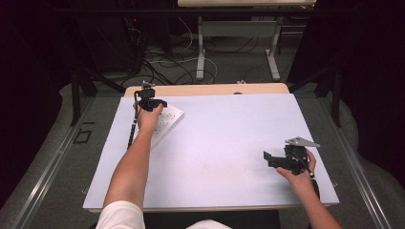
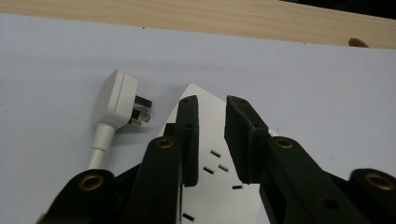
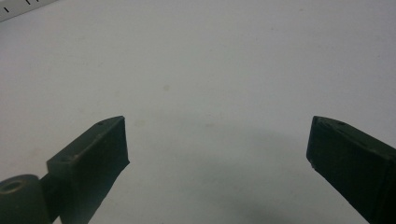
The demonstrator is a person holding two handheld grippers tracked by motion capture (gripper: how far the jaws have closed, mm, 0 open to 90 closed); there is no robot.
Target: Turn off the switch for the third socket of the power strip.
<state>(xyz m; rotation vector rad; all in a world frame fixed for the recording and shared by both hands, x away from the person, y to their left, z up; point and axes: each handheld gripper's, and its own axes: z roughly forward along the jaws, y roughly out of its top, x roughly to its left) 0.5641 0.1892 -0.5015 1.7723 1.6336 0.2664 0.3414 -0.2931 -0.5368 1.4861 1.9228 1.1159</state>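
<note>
In the high view the person's right hand [image 1: 300,168] sits nearest, at the lower right of the frame, holding the right gripper [image 1: 273,159] low over the pale mat [image 1: 224,143] with its tips pointing toward the frame's left; in the right gripper view its two black jaws stand spread wide at the bottom corners with bare mat between them and nothing touching either pad. Farther up, at the upper left of the high view, the left hand [image 1: 146,118] holds the left gripper [image 1: 160,103] over the near end of a white power strip [image 1: 165,125], which lies flat on the mat with its long axis running diagonally, from lower left up to upper right in that frame, its far end pointing toward the wooden table edge [image 1: 205,89]. In the left gripper view the jaws are drawn close to each other, a narrow gap left between them, and they hang over the strip's socket face [image 2: 219,163], slots visible between and below them; whether the pads touch the strip cannot be told. Left of the jaws in that view lies a white plug [image 2: 119,100] with its pins pointing right toward the strip, its cord [image 2: 99,147] running down toward the frame's bottom
</note>
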